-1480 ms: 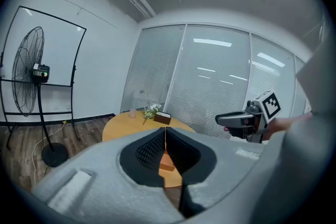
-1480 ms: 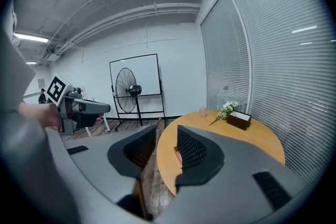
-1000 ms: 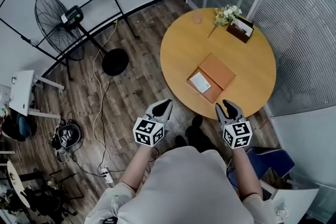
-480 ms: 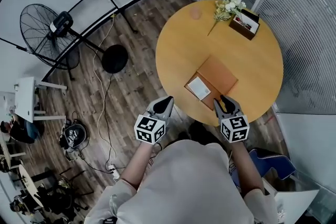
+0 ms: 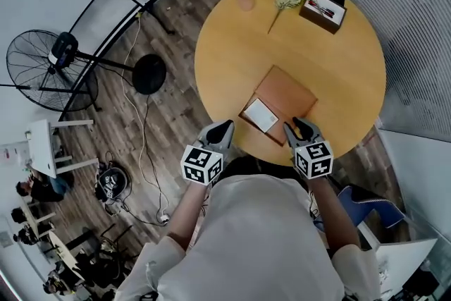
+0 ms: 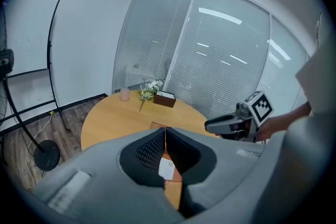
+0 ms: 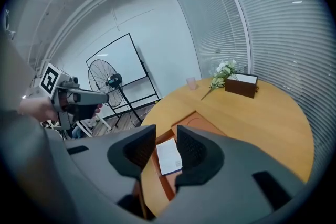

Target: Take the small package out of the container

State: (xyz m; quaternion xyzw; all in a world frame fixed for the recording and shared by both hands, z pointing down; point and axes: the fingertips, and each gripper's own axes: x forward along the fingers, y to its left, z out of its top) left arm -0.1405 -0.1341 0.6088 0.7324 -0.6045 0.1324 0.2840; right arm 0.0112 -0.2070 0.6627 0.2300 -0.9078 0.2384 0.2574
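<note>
Small package [image 5: 261, 114] is lying in the container [image 5: 290, 96] ahead; we are aiming the right gripper [image 5: 299, 126], fingers parted and empty, squarely astride it; left gripper [image 5: 224, 126] fingers are pressed together.

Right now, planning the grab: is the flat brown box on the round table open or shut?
Open: the flat brown box is folded wide apart, with the small white package lying uncovered inside.

An office meeting room: blinded glass partitions [image 6: 210, 55], a whiteboard [image 7: 126, 57], a round table [image 5: 232, 46].
</note>
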